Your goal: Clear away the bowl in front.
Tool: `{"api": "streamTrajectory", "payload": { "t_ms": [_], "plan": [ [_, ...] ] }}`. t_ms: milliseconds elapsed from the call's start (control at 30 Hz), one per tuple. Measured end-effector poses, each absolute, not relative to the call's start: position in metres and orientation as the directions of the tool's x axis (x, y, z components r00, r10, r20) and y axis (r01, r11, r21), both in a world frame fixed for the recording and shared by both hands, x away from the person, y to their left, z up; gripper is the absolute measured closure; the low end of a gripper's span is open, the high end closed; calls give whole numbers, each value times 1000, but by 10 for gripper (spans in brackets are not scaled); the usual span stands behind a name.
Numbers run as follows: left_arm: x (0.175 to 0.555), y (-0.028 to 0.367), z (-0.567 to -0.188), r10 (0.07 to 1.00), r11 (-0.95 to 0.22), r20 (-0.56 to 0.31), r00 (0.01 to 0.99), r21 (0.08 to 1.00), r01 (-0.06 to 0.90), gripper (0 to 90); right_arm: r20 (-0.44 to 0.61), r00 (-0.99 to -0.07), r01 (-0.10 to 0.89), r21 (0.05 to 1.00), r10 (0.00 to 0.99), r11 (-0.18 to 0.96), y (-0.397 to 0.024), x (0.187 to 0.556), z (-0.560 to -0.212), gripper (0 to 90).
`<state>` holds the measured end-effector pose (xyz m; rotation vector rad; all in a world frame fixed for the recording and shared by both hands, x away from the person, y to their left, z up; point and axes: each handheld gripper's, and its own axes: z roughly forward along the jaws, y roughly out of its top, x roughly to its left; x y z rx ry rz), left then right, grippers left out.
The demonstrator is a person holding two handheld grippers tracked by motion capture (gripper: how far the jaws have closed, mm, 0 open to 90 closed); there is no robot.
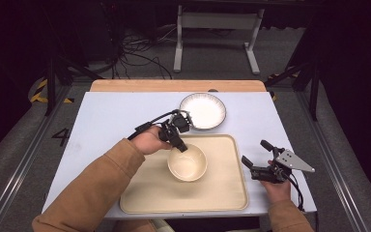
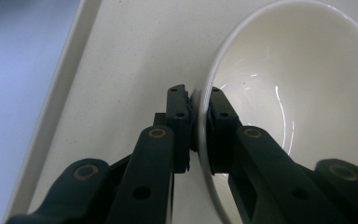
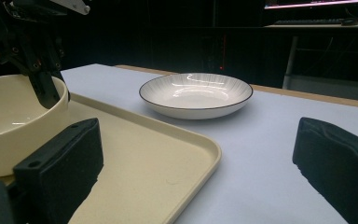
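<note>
My left gripper (image 2: 193, 123) is nearest, its jaws pinched on the rim of the cream bowl (image 1: 187, 163), one inside and one outside, with the bowl on the tray (image 1: 227, 193). My right gripper (image 1: 265, 166) rests wide open beside the tray. Such a thin rim grip could slip and tip the bowl, I judge, perhaps toward the striped plate (image 1: 203, 110).

light: bright on table (image 1: 101, 121) from overhead, surroundings near black | glare: streaks inside cream bowl (image 2: 298, 88), sheen on white plate (image 3: 196, 93) | shadows: soft, short | focus: near jaws slightly blurred, high view grainy
</note>
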<state>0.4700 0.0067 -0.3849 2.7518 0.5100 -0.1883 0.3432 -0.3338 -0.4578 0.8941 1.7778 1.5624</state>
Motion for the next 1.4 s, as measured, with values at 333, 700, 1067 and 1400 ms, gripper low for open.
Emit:
{"api": "streamTrajectory", "payload": {
  "t_ms": [333, 700, 1067, 1400],
  "plan": [
    [473, 9, -390, 350, -880, -172, 921, 277, 386, 793, -8, -592, 96, 992, 806, 80, -334, 343, -458, 23],
    [469, 23, -373, 304, -826, -235, 923, 417, 379, 474, -8, -592, 96, 992, 806, 80, -334, 343, -458, 23],
    [447, 46, -352, 302, -729, -143, 942, 602, 325, 278, -12, -596, 90, 993, 803, 82, -334, 343, -458, 23],
    [421, 75, -338, 346, -634, -79, 935, 715, 295, 180, -10, -601, 89, 993, 800, 80, -334, 343, -458, 21]
  ]
}}
